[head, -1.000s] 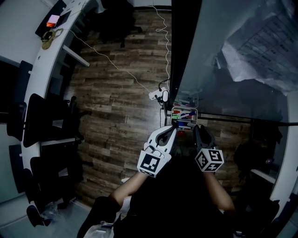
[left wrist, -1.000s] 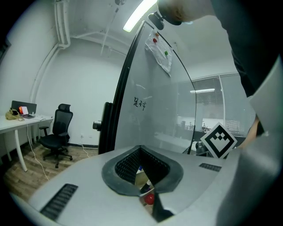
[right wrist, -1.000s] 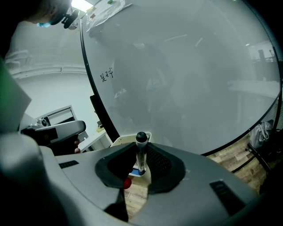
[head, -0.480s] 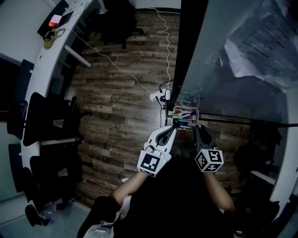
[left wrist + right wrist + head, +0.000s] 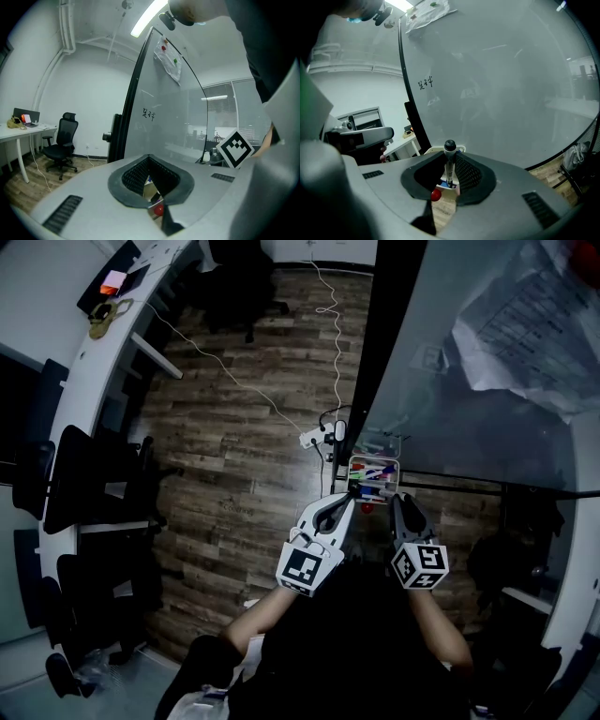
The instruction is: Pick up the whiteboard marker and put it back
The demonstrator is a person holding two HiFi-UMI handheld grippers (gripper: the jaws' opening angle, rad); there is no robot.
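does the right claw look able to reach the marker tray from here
Probably yes: the right claw, gripping the marker, sits just short of the tray, with nothing visible between them.

A glass whiteboard rises just ahead of the left gripper, a paper sheet stuck high on it. Far to the gripper's left, an office chair stands beside a white counter on the wooden floor.

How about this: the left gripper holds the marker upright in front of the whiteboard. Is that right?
Not the left. The right gripper holds the marker upright in front of the whiteboard, as the right gripper view shows. The left gripper has its jaws together, with nothing between them.
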